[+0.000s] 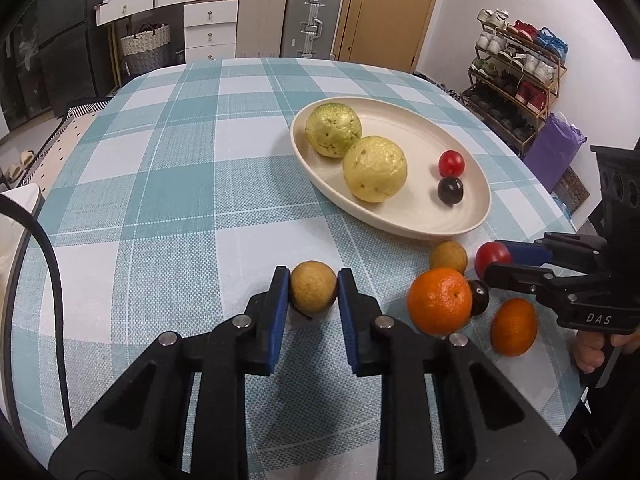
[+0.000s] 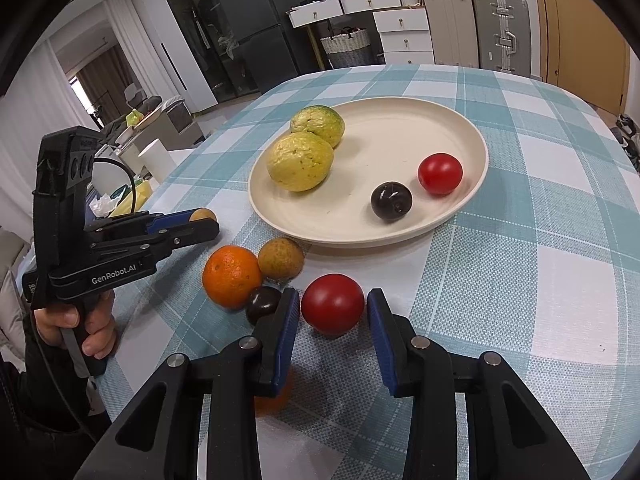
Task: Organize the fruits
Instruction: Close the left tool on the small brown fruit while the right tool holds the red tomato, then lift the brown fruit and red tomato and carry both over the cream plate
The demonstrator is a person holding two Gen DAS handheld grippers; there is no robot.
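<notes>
Fruits are pinched in both tongs near the table's near edge: brown fruit [image 1: 313,286] in the left gripper [image 1: 313,292], red fruit [image 2: 332,308] in the right gripper [image 2: 333,314]. Plate [image 2: 476,184] lies straight ahead, nearer the right.

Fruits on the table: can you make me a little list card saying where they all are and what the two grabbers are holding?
On plate: two yellow-green fruits, red fruit, dark plum
Loose on tablecloth: two oranges, brown fruit, dark fruit
Left gripper: jaws shut on small brown fruit
Right gripper: jaws around red tomato, touching it
Still to move: six fruits
</notes>
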